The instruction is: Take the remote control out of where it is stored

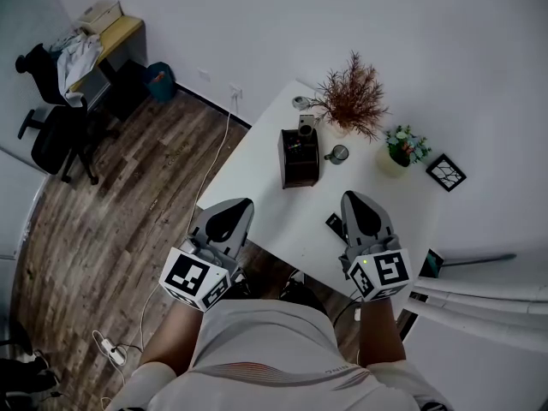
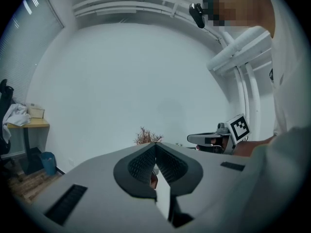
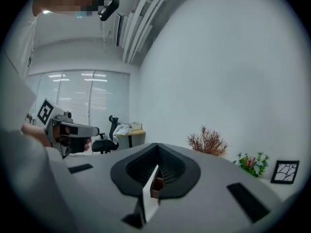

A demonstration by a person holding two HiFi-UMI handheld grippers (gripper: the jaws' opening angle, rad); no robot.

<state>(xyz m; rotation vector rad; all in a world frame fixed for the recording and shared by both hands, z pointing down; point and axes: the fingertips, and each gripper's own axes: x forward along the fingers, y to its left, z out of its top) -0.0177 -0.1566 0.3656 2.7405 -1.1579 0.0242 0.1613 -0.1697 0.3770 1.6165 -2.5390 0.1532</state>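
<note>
So it's a white table [image 1: 257, 199] pushed against a white wall, with a wood floor [image 1: 128, 204] on the left, plus a black office chair [image 1: 56, 135], a yellow-topped desk [image 1: 116, 32] and a blue bin [image 1: 159, 82] way off in the far corner of the room. Along the table's far edge there's a dried reddish plant [image 1: 351, 97], a small green flowering plant [image 1: 402, 146] and, toward the far right corner, a black picture frame [image 1: 446, 172]. A dark storage box [image 1: 300, 161] stands mid-table with a little mug [image 1: 336, 153] just beside it on the right. I can't make out what's inside the box, it's too dark and small. Near the table's front edge lies a flat black slab with a pale mark, which looks to me like the remote control [image 1: 335, 224]. It's partly covered by the right gripper [image 1: 353, 197], so I can't see its full length or any buttons. Right gripper's jaws are closed tip to tip with nothing in them, hovering just beside that slab. The left gripper [image 1: 243, 204] is over the front left edge, jaws also pressed together and empty
</note>
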